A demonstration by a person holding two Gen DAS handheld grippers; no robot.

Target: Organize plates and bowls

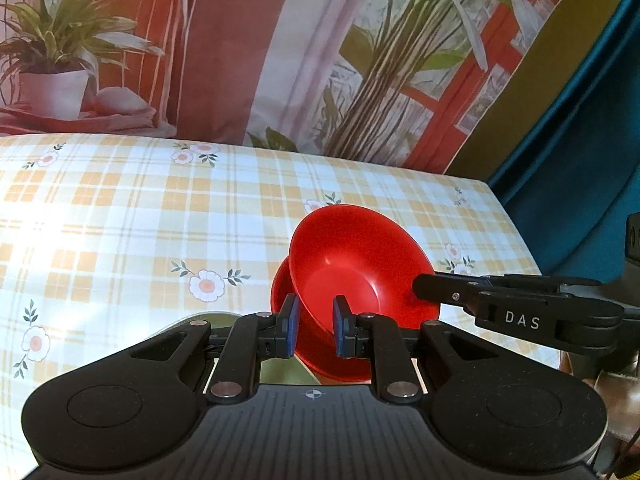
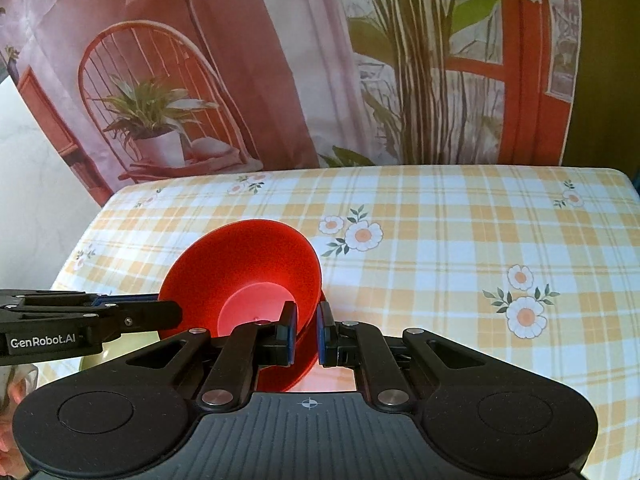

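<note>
Gripping opposite rims, both tongs (image 1: 315,330) (image 2: 307,334) hold the tilted red bowl (image 1: 352,268).

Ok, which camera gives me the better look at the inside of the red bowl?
The left wrist view: the red bowl tips toward it, showing rim, wall and glossy floor. In the right wrist view the red bowl also shows its inside, but the right gripper's finger covers its near wall.
</note>
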